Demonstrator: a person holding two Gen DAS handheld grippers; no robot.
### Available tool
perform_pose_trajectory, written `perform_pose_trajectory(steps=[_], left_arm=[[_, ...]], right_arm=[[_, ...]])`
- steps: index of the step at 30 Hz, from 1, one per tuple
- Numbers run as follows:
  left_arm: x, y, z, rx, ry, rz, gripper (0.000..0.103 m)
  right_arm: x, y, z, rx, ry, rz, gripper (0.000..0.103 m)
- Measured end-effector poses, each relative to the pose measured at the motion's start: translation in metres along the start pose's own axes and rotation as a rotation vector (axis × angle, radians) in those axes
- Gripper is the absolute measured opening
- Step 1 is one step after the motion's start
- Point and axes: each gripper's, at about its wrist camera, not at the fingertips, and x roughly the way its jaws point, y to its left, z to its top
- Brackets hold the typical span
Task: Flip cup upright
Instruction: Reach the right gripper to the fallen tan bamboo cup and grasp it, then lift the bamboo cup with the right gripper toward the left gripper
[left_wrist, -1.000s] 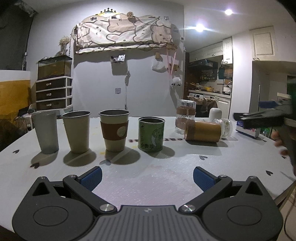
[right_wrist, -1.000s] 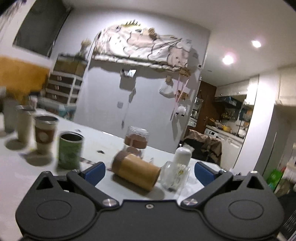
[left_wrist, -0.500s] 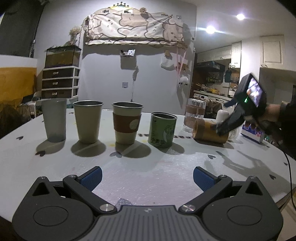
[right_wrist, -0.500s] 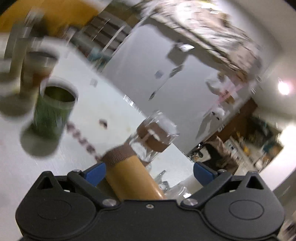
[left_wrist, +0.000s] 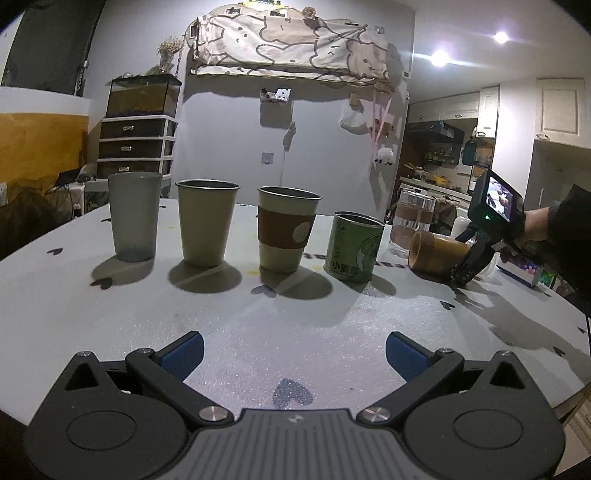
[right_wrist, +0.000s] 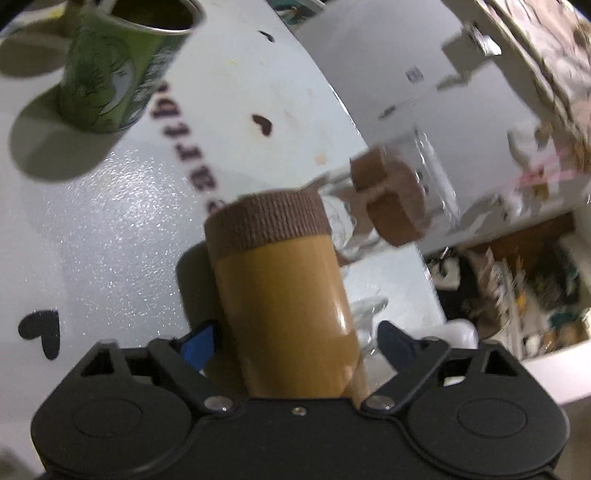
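Right wrist view is showing the biggest change: the tabletop, level a second ago, is now tilting steeply across the frame, so the right hand-held gripper has rolled and dropped toward the fallen cup. A second ago the cup was lying well ahead of its fingers; now it is sitting between them, its yellow body filling the gap and its brown-banded end pointing away. That suggests the reach is done and the grasp is next, with the flip itself not yet begun.

From the left wrist view, the cup is still lying on its side to the far right of the left hand-held gripper, just beyond the green tin and in front of a glass.

The right hand-held gripper's jaws are standing apart on either side of the cup; whether the pads are already pressing it cannot be told, as the cup is hiding most of them. The left hand-held gripper is hanging wide open above bare tabletop, holding nothing, well apart from the four upright cups ahead.
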Motion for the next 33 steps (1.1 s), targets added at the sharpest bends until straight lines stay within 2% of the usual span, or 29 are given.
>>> perform_pose_trajectory(steps=[4, 6, 10, 13, 17, 21, 24, 26, 28, 29, 32, 33], left_arm=[[0.000, -0.004, -0.001, 0.005, 0.002, -0.015, 0.103], [0.001, -0.006, 0.000, 0.007, 0.005, -0.021, 0.103], [0.001, -0.011, -0.001, 0.011, 0.005, -0.038, 0.103], [0.001, -0.013, -0.002, 0.011, 0.006, -0.050, 0.103], [0.002, -0.013, -0.003, -0.001, 0.009, -0.065, 0.103], [0.002, -0.014, -0.002, -0.005, 0.010, -0.073, 0.103], [0.002, -0.014, -0.003, -0.006, 0.010, -0.076, 0.103], [0.002, -0.014, -0.003, -0.009, 0.012, -0.074, 0.103], [0.003, -0.015, -0.003, -0.010, 0.016, -0.074, 0.103], [0.003, -0.015, -0.003, -0.009, 0.016, -0.075, 0.103], [0.003, -0.015, -0.003, -0.008, 0.018, -0.076, 0.103], [0.003, -0.015, -0.003, -0.010, 0.019, -0.076, 0.103]], right_arm=[[-0.007, 0.008, -0.002, 0.001, 0.025, -0.018, 0.076], [-0.016, 0.012, 0.000, 0.059, 0.036, -0.015, 0.074], [-0.045, 0.015, -0.005, 0.178, 0.022, 0.051, 0.069], [-0.072, 0.029, -0.009, 0.194, 0.015, 0.083, 0.067], [-0.116, 0.050, -0.014, 0.218, -0.027, 0.137, 0.061], [-0.152, 0.067, -0.018, 0.228, -0.093, 0.171, 0.048], [-0.160, 0.065, -0.020, 0.334, -0.110, 0.208, 0.049], [-0.155, 0.059, -0.022, 0.411, -0.112, 0.200, 0.059], [-0.149, 0.050, -0.025, 0.498, -0.137, 0.179, 0.075], [-0.143, 0.045, -0.027, 0.540, -0.144, 0.209, 0.076], [-0.118, 0.033, -0.037, 0.673, -0.118, 0.374, 0.077], [-0.110, 0.034, -0.040, 0.693, -0.106, 0.387, 0.076]])
